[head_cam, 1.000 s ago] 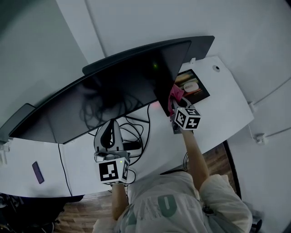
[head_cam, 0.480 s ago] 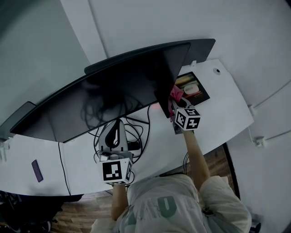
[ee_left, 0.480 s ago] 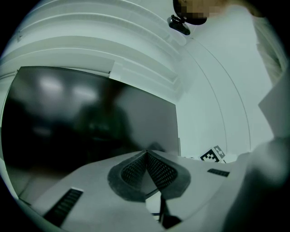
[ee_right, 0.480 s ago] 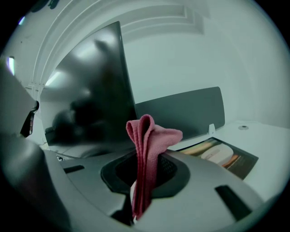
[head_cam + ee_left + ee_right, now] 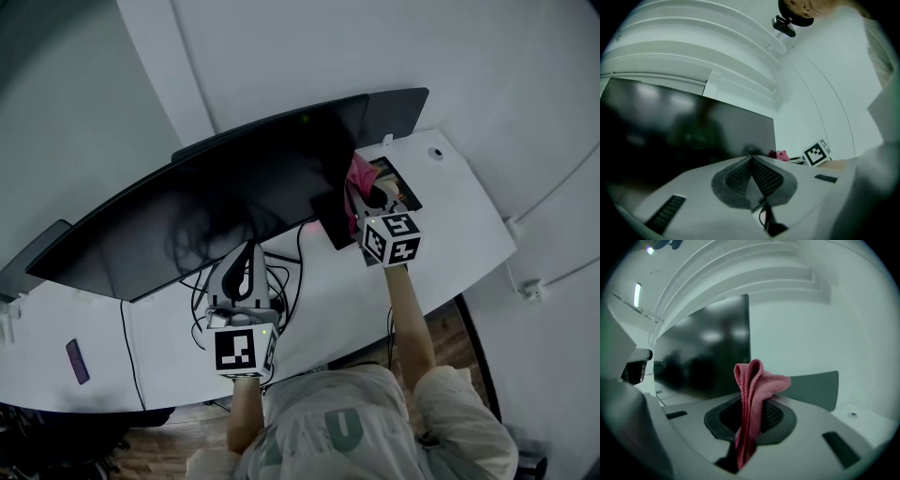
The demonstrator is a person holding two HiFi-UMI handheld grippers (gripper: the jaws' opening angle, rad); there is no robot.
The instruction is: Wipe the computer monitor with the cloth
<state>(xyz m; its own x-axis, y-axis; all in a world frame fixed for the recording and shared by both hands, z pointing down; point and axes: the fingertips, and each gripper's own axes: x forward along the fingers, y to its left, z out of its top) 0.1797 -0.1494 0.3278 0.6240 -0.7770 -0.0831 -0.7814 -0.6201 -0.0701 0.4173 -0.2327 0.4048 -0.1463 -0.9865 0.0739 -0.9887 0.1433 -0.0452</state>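
Now the right gripper (image 5: 751, 416) pinches the pink cloth (image 5: 757, 380) by the monitor (image 5: 234, 202); left gripper (image 5: 752, 161) jaws together.

- Left grey two-jaw gripper (image 5: 246, 264): jaws pressed together with nothing between them, forearm held low.
- Right grey two-jaw gripper (image 5: 364, 195): jaws clamped on a folded pink cloth (image 5: 751, 392), arm stretched forward.

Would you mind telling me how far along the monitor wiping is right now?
Done: the pink cloth is picked up and clamped in the right tool. In hand: that tool holds it up at the right end of the monitor; contact with the screen can't be confirmed. Left: probably most of the wide dark screen stretching leftward. The left tool is shut and empty.
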